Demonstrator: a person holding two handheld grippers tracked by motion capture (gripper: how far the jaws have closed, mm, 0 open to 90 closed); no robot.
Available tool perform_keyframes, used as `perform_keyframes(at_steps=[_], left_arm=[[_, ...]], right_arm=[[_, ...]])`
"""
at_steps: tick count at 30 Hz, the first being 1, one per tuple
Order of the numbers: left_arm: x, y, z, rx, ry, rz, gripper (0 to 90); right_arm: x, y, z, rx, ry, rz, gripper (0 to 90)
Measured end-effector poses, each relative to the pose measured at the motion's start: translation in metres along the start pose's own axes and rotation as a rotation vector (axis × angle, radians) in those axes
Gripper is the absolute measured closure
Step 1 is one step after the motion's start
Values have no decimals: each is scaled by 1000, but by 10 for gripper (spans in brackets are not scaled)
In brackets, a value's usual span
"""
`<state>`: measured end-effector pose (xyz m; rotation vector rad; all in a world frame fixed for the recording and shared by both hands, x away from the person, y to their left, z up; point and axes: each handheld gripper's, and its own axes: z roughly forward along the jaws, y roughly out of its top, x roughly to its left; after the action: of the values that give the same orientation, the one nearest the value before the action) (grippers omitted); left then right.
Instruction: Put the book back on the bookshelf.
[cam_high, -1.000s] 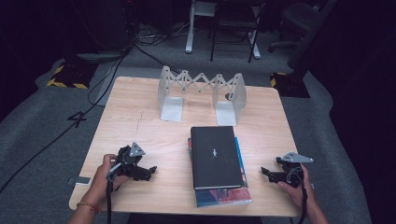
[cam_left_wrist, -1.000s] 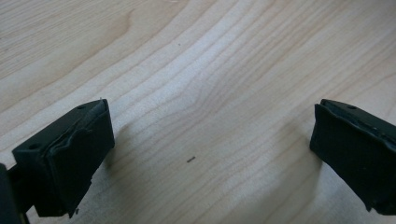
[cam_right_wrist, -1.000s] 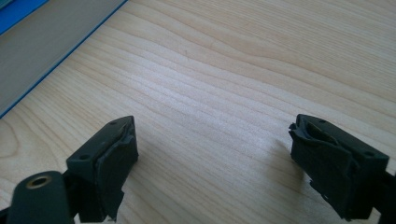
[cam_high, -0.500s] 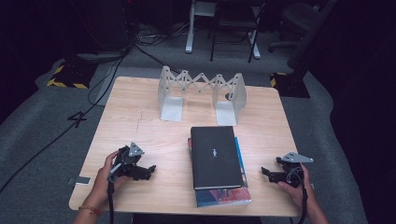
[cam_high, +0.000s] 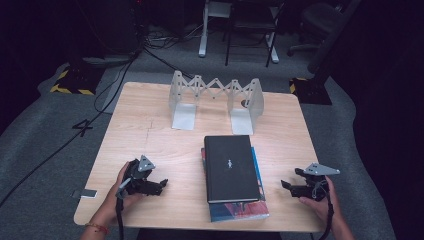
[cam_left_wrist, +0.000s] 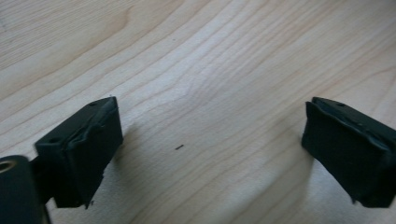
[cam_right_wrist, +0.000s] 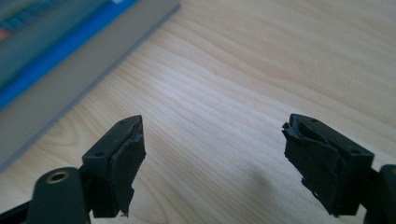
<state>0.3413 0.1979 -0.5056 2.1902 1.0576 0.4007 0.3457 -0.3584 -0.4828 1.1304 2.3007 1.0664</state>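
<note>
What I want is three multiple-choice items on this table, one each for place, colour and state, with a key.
1. Where does the extendable bookend stand?
A. beyond the book stack
B. under the stack
C. on the floor
2. The top book is:
A. red
B. black
C. white
3. The right gripper is:
A. shut on a book
B. open, empty
C. shut on the bookend
Key: A, it stands at the table's far side; B, its cover is black; B, the jaws just closed slightly yet stand apart over bare wood.
</note>
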Motion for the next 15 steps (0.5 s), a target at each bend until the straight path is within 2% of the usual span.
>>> perform_keyframes(at_steps=[2,5,6,10,15], left_arm=[[-4,0,0,-2,-11,15,86],[-7,0,1,-3,-26,29,86],[-8,1,1,0,-26,31,86],[-18,4,4,1,-43,49,86],[-23,6,6,-2,-52,62,86]], right_arm=[[7,11,-11,-45,26,-23,229],[13,20,-17,-66,44,-32,235],[21,29,-22,-82,62,-52,234],[37,43,-25,-86,82,-92,224],[48,52,-26,-98,117,-114,226]])
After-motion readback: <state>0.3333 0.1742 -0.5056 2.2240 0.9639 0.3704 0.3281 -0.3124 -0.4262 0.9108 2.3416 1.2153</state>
